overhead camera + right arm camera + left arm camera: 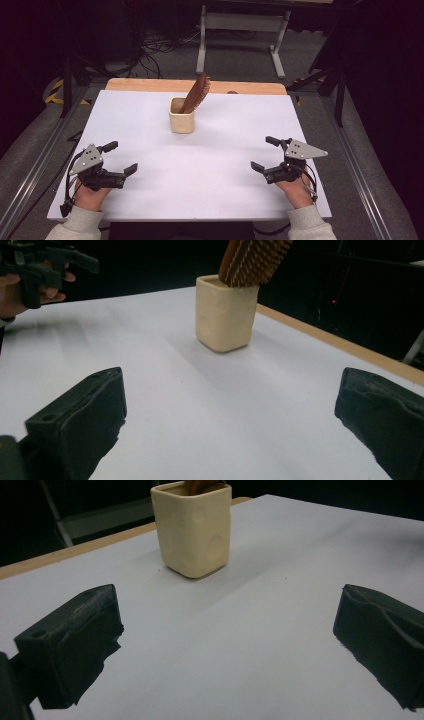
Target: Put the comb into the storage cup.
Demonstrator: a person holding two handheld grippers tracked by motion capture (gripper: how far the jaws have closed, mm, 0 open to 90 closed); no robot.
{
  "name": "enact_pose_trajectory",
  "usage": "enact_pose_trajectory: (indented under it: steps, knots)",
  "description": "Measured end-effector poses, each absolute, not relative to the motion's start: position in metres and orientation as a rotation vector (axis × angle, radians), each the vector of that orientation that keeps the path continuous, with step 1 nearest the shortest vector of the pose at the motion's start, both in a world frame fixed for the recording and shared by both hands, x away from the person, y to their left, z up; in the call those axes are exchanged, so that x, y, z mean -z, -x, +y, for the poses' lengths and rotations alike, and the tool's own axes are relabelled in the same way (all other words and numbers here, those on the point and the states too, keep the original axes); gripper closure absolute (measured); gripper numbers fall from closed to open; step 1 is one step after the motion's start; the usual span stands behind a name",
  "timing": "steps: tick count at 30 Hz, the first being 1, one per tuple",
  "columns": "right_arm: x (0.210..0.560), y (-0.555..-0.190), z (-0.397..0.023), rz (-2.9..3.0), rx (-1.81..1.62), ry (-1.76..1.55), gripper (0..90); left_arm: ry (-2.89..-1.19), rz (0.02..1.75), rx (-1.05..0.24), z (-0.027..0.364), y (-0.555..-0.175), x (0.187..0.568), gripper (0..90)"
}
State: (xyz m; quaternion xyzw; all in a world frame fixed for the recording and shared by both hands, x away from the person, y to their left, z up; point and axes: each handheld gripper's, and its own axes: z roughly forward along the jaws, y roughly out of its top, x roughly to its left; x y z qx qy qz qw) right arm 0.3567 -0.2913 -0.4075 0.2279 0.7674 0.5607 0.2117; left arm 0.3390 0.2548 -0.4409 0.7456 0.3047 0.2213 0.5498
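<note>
A: Start from the high view. What's on the table?

B: A white table point(210, 165) with a cream cup point(181, 116) standing toward the far middle. A brown wooden comb point(196, 93) sits in it, handle end down, leaning up and to the right out of the rim. The left gripper point(121, 157) is near the front left corner, the right gripper point(263, 154) near the front right, each held in a hand that comes in from the bottom edge.

A: Are they holding anything?

B: No. Both have their jaws spread wide with only bare table between them. Both are well apart from the cup, which stands roughly midway between them and farther back.

A: And the left gripper view?

B: The two black jaws rise at the bottom corners, far apart, nothing gripped. The cup point(194, 527) stands upright ahead, a little left of centre, with shallow round dimples on its sides. A bit of the comb point(202, 485) peeks above the rim at the top edge. The table point(240, 630) runs bare from the jaws up to the cup.

A: The right gripper view?

B: Same stance: jaws wide, released, empty. The cup point(225, 312) stands ahead near the middle, and the comb point(255, 260) leans out of it to the right, its ribbed teeth plain to see. At the upper left, farther off, the left gripper point(47, 265) shows in its hand point(25, 292), above the table point(225, 415). A wooden strip point(345, 347) edges the table on the right.
</note>
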Motion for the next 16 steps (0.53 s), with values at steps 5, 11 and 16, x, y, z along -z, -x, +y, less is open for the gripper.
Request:
enact_pose_trajectory:
  steps: [5,11,16]
  knots:
    - [0.429,-0.355,-0.299,2.137,-1.532,-0.688,0.0,-1.742,0.736,-0.497,0.259,-0.340,0.449,0.2]
    - [0.451,-0.354,-0.302,2.168,-1.477,-0.735,0.0,-1.742,0.757,-0.493,0.263,-0.343,0.457,0.2]
    - [0.452,-0.353,-0.301,2.152,-1.475,-0.726,0.0,-1.737,0.759,-0.486,0.263,-0.342,0.459,0.1]
